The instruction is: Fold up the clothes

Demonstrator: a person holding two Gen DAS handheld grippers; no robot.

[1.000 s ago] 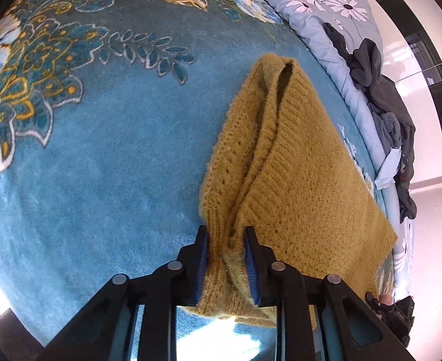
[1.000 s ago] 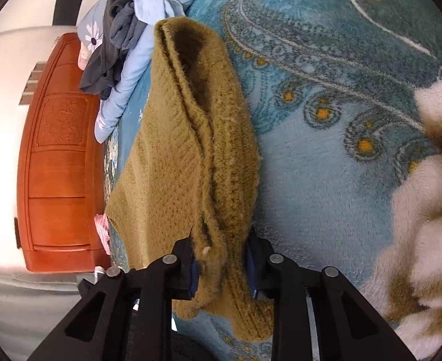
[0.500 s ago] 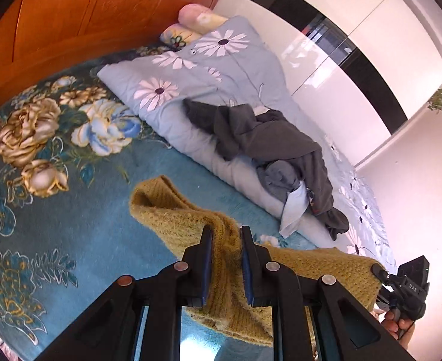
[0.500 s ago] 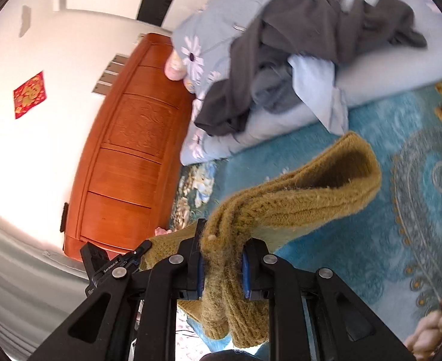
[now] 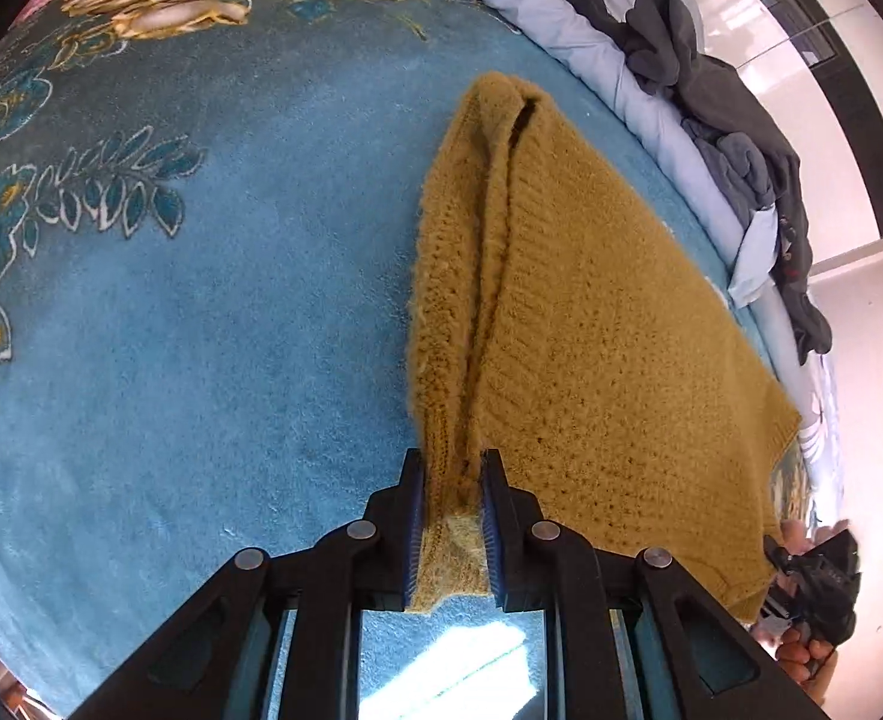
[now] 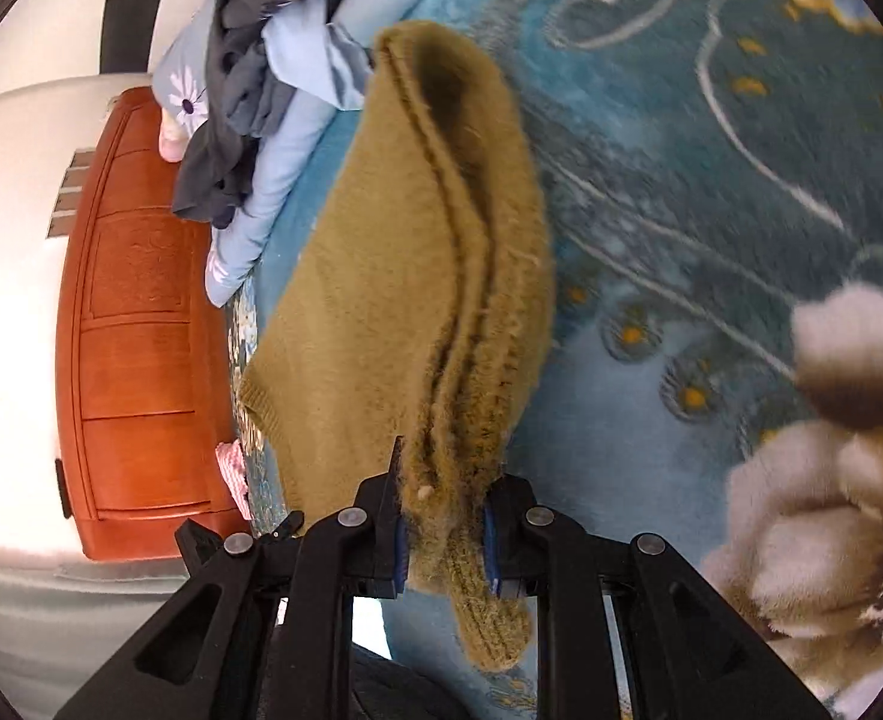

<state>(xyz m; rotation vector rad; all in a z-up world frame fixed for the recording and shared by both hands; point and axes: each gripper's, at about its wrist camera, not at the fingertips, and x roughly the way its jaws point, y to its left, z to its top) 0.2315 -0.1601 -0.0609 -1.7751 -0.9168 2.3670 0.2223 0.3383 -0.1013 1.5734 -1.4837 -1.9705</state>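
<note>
So both sets of fingers are pinched down on the mustard knit sweater (image 5: 591,324): the left gripper (image 5: 452,516) has a bunched edge squeezed between its pads, and the right gripper (image 6: 443,525) clamps a thicker roll of the same knit, with a ribbed end flopping out below it. From each grip the sweater runs straight away along the line the fingers point, so its long axis is basically forward from both hands, draped over the blue floral blanket (image 5: 201,300) on the bed. The folded edge sits up as a ridge, with the rest of the knit fanning out toward the pile of dark clothes (image 5: 729,120) on the pale duvet (image 5: 561,30). Neither hand looks nearer; I'd guess the next bit is laying it flat.
</note>
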